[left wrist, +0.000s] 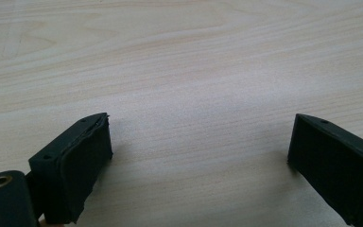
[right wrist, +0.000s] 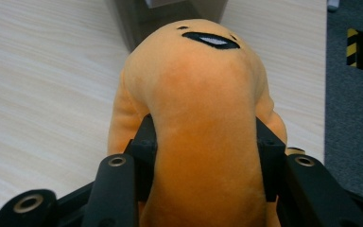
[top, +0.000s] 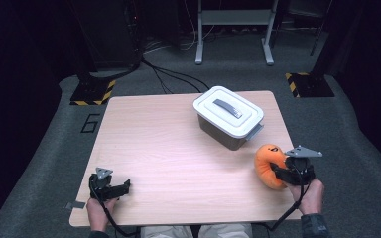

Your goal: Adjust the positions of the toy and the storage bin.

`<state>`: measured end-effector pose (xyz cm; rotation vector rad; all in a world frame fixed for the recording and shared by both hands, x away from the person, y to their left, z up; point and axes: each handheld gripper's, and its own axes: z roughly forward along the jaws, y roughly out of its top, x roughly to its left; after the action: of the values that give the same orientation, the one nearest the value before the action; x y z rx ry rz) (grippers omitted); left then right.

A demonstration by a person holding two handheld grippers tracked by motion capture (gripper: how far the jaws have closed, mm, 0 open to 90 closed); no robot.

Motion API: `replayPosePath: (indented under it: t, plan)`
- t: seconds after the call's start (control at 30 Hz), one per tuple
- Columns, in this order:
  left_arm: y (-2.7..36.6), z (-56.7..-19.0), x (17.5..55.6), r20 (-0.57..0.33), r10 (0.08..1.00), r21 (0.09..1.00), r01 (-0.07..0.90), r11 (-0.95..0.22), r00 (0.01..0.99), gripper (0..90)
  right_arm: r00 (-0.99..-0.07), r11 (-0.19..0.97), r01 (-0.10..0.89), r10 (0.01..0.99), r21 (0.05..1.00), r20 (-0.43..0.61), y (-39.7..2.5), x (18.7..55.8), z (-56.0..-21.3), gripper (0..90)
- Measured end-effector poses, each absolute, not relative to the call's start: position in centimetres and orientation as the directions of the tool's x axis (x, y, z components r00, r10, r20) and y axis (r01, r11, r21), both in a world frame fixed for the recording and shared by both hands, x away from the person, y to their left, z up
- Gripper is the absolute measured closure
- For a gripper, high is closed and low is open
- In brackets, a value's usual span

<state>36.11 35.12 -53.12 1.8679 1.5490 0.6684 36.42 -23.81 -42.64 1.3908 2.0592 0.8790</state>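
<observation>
toy (right wrist: 203, 118): lower body cut off by the bottom edge of the right gripper view; its sides are covered where the jaws press in
box (top: 228, 117): contents hidden under the shut lid (in the right gripper view just a blurred dark wall behind the toy)
left gripper (left wrist: 198, 142): right jaw cut by the picture's edge
person: hands and forearms cut off at the bottom of the high view

We read one mark: digit "6" (top: 90, 122), dark outline on grey floor (top: 44, 148), left of table (top: 144, 148), mid-left of high view. Yellow-black hazard stripes on floor plate upper left (top: 93, 92) and floor plate upper right (top: 307, 84), no words. We find no text on plush toy (right wrist: 203, 118), just stitched face. Nothing else legible.
</observation>
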Motion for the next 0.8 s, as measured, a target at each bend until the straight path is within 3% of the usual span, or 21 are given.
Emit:
replayPosePath:
  t: [0.8]
  plan:
    - [35.1,-53.1,36.1,-0.004,0.982,0.732,0.67,-0.125,0.187,7.3,-0.195,0.199,0.651,0.976,0.733,-0.092,-24.7,41.7,-42.8,52.5]
